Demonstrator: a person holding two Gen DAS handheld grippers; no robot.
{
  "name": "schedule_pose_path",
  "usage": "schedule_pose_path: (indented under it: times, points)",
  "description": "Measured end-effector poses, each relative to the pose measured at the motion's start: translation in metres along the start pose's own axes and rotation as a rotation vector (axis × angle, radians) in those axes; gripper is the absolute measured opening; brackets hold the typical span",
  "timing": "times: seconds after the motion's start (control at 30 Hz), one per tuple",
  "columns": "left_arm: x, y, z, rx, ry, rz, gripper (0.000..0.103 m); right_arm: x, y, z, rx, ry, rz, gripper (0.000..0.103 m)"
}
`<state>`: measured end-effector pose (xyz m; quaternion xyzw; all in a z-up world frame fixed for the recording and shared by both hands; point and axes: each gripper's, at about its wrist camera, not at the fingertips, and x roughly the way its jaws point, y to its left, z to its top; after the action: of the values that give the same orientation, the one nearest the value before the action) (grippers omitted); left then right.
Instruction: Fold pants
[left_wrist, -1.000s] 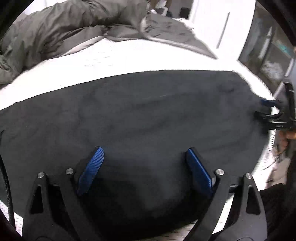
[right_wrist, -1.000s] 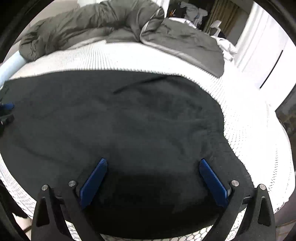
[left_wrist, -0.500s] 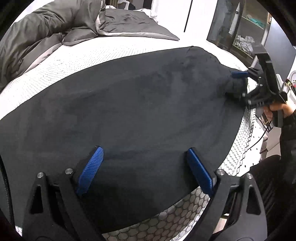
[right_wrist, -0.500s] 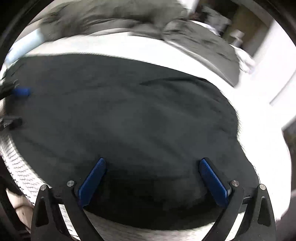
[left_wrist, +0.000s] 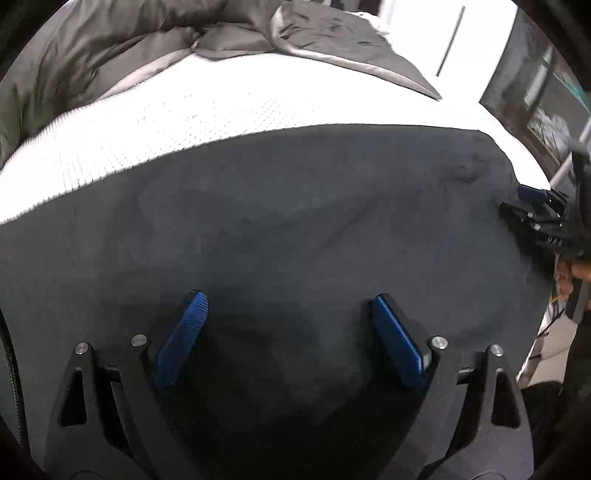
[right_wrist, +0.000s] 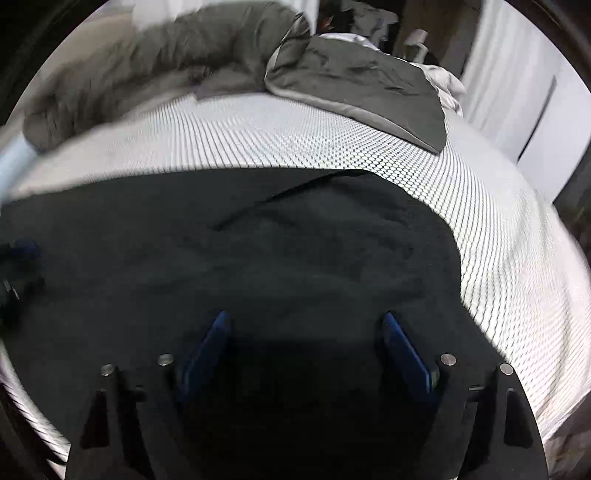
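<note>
- The black pants lie spread flat on the white mattress, along its near edge, with their near hem reaching that edge; a grey duvet is bunched at the far side, well apart from them.
- Their long axis runs side to side, parallel to the near edge. In the right wrist view a seam or slit angles across the far part of the cloth; which end is the waist cannot be told.
- The left gripper hangs over the near part of the pants with its blue pads wide apart and nothing clamped.
- The right gripper is over the other end; its jaws have just been closing a little but stand apart, with only cloth below them and no pinch visible.
- Risk, as a judgement: the fabric is dark, soft and flat, so a pad could catch only the top layer, or miss the hem, and the fold would then drag skewed.
- The near hem lies at the mattress edge, so an uneven pull could slide the pants off.
</note>
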<state>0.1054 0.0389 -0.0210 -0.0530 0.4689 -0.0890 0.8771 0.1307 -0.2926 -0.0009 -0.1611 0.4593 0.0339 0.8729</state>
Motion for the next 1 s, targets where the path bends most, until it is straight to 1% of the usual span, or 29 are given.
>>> schedule_pose_path:
  times: [0.03, 0.07, 0.1, 0.13, 0.17, 0.2, 0.23, 0.3, 0.33, 0.37, 0.4, 0.47, 0.53, 0.57, 0.6, 0.63, 0.67, 0.7, 0.73, 0.77, 0.83, 0.87, 0.9, 0.93, 0.97, 1.0]
  points:
    - [0.0, 0.0, 0.0, 0.009, -0.001, 0.005, 0.09, 0.006, -0.003, 0.003, -0.017, 0.004, -0.053, 0.085]
    - [-0.001, -0.001, 0.0, 0.02, 0.0, 0.017, 0.09, 0.01, -0.01, 0.004, -0.01, 0.015, -0.132, 0.085]
    - [-0.001, -0.002, -0.001, 0.031, 0.0, 0.027, 0.09, 0.012, -0.019, 0.003, 0.018, 0.019, -0.18, 0.085]
    - [-0.001, -0.002, -0.003, 0.041, -0.001, 0.033, 0.09, 0.013, -0.033, 0.002, 0.073, 0.022, -0.229, 0.085]
    - [-0.001, -0.002, -0.004, 0.044, -0.003, 0.037, 0.09, 0.013, -0.046, 0.001, 0.138, 0.023, -0.224, 0.085]
    - [-0.002, -0.003, -0.004, 0.045, -0.001, 0.04, 0.09, 0.011, -0.052, 0.0, 0.179, 0.015, -0.187, 0.085]
    - [-0.003, -0.004, -0.002, 0.043, 0.003, 0.042, 0.09, 0.007, -0.055, 0.002, 0.2, -0.005, -0.171, 0.084]
    - [-0.009, -0.004, 0.003, 0.037, -0.003, 0.028, 0.089, -0.003, -0.042, 0.011, 0.16, -0.057, -0.18, 0.083]
    - [-0.012, -0.005, 0.009, 0.041, -0.016, 0.019, 0.089, -0.006, -0.036, 0.015, 0.142, -0.075, -0.172, 0.083]
    - [-0.014, -0.006, 0.015, 0.052, -0.031, 0.024, 0.089, -0.01, -0.028, 0.021, 0.121, -0.096, -0.146, 0.083]
    - [-0.016, -0.005, 0.021, 0.059, -0.037, 0.038, 0.09, -0.011, -0.016, 0.031, 0.098, -0.112, -0.096, 0.083]
    - [-0.01, -0.005, 0.036, 0.079, -0.027, 0.075, 0.09, -0.006, 0.003, 0.046, 0.07, -0.116, -0.031, 0.083]
    - [-0.002, -0.001, 0.049, 0.087, -0.036, 0.085, 0.09, 0.005, 0.025, 0.066, 0.046, -0.109, 0.031, 0.083]
    - [0.004, 0.002, 0.053, 0.076, -0.028, 0.091, 0.09, 0.013, 0.035, 0.074, 0.041, -0.103, 0.063, 0.083]
    - [0.015, 0.007, 0.057, 0.05, 0.011, 0.094, 0.09, 0.025, 0.045, 0.082, 0.032, -0.079, 0.087, 0.083]
    - [0.026, 0.014, 0.057, 0.015, 0.052, 0.089, 0.09, 0.031, 0.054, 0.087, 0.023, -0.066, 0.084, 0.083]
    - [0.031, 0.021, 0.056, -0.025, 0.069, 0.068, 0.09, 0.038, 0.06, 0.084, 0.005, -0.035, 0.047, 0.083]
    - [0.03, 0.022, 0.055, -0.025, 0.059, 0.057, 0.09, 0.053, 0.062, 0.083, -0.027, 0.012, -0.055, 0.083]
    - [0.028, 0.022, 0.055, -0.011, 0.055, 0.059, 0.09, 0.061, 0.058, 0.081, -0.036, 0.029, -0.137, 0.083]
    - [0.026, 0.021, 0.054, 0.005, 0.057, 0.072, 0.09, 0.069, 0.044, 0.08, -0.011, 0.043, -0.221, 0.083]
    - [0.024, 0.023, 0.051, 0.018, 0.051, 0.077, 0.09, 0.071, 0.01, 0.073, 0.101, 0.062, -0.348, 0.085]
    - [0.024, 0.025, 0.049, 0.015, 0.048, 0.073, 0.09, 0.074, -0.003, 0.072, 0.139, 0.067, -0.407, 0.088]
    - [0.022, 0.026, 0.049, 0.012, 0.044, 0.072, 0.09, 0.075, -0.012, 0.069, 0.174, 0.067, -0.406, 0.089]
    - [0.021, 0.027, 0.048, 0.009, 0.039, 0.074, 0.09, 0.072, -0.019, 0.065, 0.214, 0.054, -0.332, 0.089]
    - [0.017, 0.027, 0.048, 0.003, 0.03, 0.077, 0.089, 0.07, -0.022, 0.064, 0.224, 0.05, -0.291, 0.089]
    - [0.012, 0.028, 0.046, -0.007, 0.019, 0.077, 0.088, 0.063, -0.022, 0.063, 0.223, 0.033, -0.267, 0.089]
